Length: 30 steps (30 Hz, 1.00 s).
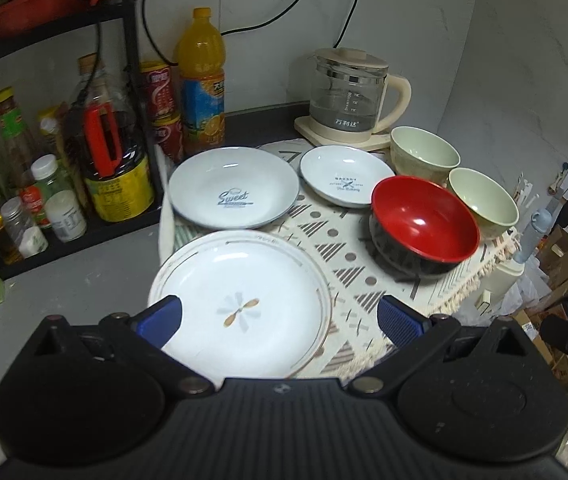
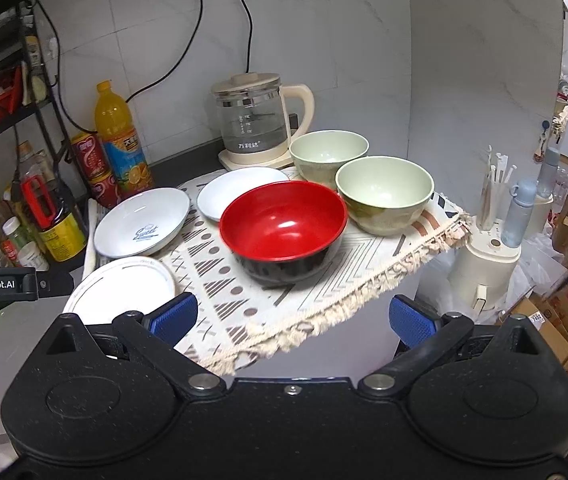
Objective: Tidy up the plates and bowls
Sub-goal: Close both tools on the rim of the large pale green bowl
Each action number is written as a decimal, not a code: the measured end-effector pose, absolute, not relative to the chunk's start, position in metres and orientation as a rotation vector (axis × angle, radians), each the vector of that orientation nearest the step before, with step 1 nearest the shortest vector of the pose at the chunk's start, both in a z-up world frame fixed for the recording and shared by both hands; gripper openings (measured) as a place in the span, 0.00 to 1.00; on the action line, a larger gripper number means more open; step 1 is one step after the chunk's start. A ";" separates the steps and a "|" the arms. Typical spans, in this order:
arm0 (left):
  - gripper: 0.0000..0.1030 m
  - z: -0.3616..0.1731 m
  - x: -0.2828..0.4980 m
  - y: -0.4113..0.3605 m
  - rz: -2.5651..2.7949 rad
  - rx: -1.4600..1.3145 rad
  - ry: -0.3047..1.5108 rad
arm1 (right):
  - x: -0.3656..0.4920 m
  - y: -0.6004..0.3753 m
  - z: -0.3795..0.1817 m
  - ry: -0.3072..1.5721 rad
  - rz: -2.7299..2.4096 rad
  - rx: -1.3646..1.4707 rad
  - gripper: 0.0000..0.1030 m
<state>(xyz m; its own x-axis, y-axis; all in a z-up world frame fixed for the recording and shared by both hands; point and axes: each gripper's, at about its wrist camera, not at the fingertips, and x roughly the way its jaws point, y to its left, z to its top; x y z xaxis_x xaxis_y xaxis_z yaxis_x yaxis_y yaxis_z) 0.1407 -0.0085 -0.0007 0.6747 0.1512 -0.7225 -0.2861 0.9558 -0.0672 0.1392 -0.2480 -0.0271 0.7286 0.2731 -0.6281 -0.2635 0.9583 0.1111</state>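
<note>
Both tongs are spread wide and hold nothing. The left gripper (image 1: pixel 280 316) hovers above the near white plate with a leaf motif (image 1: pixel 244 300), which lies at the near left edge of the patterned fringed cloth (image 1: pixel 348 264). The right gripper (image 2: pixel 294 316) hangs over the cloth's near fringe, short of the red-and-black bowl (image 2: pixel 284 228) in the middle. Farther left sits the pale blue plate lettered "Sweet" (image 1: pixel 236 194), with a smaller pale blue plate (image 1: pixel 346 180) just to its right. Two pale green bowls (image 2: pixel 384 192) stand side by side at the far right. The glass kettle with a cream handle (image 2: pixel 256 120) stands behind them, near the wall.
</note>
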 end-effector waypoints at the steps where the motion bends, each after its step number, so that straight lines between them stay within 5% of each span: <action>1: 1.00 -0.001 0.147 -0.011 0.244 -0.180 0.794 | 0.145 -0.249 -0.028 0.697 0.293 0.014 1.00; 30: 0.97 -0.026 0.338 -0.044 -0.008 -0.134 0.868 | 0.290 -0.283 -0.049 0.736 0.050 0.143 1.00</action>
